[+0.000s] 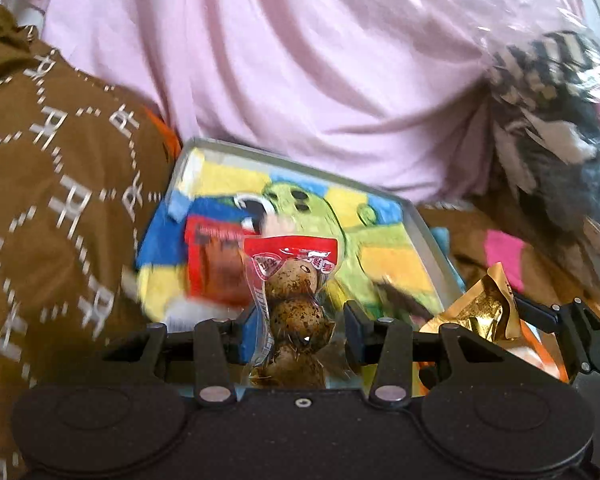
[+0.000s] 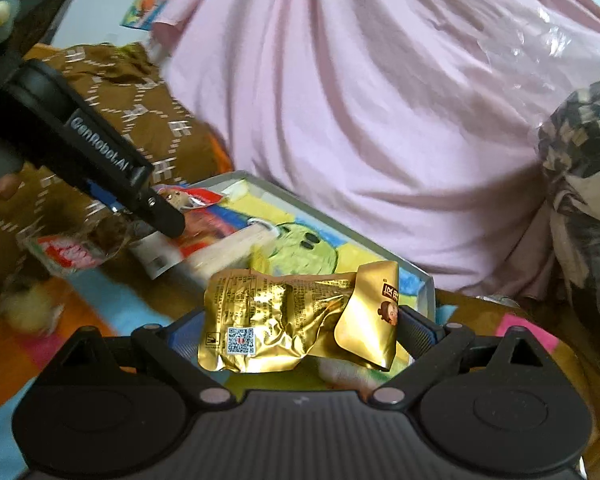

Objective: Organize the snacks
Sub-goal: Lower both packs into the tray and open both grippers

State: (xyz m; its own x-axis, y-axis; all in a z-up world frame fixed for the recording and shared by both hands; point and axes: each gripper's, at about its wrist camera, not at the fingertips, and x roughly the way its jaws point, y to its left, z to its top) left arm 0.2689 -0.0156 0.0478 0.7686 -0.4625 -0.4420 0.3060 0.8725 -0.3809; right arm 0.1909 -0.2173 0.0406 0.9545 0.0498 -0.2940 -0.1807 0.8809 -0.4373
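Fingers (image 1: 256, 332) pinching egg packet (image 1: 292, 300)

Left gripper (image 1: 300, 320) and right gripper (image 2: 300, 332) each clamp something, side by side.

Pink cloth (image 1: 300, 80): plain pale pink, filling the upper frame. Brown cloth (image 1: 52, 200): brown with white dotted lattice and white characters, left side. Tray (image 1: 204, 145): grey rim; its liner is printed in yellow, blue and green patches with a light-green cartoon figure. Egg packet (image 1: 292, 280): clear film, red header, speckled brown eggs, centre. Gold packet (image 2: 284, 316): shiny gold with small dark print, lower centre. Both tools: black bodies, blue pads.
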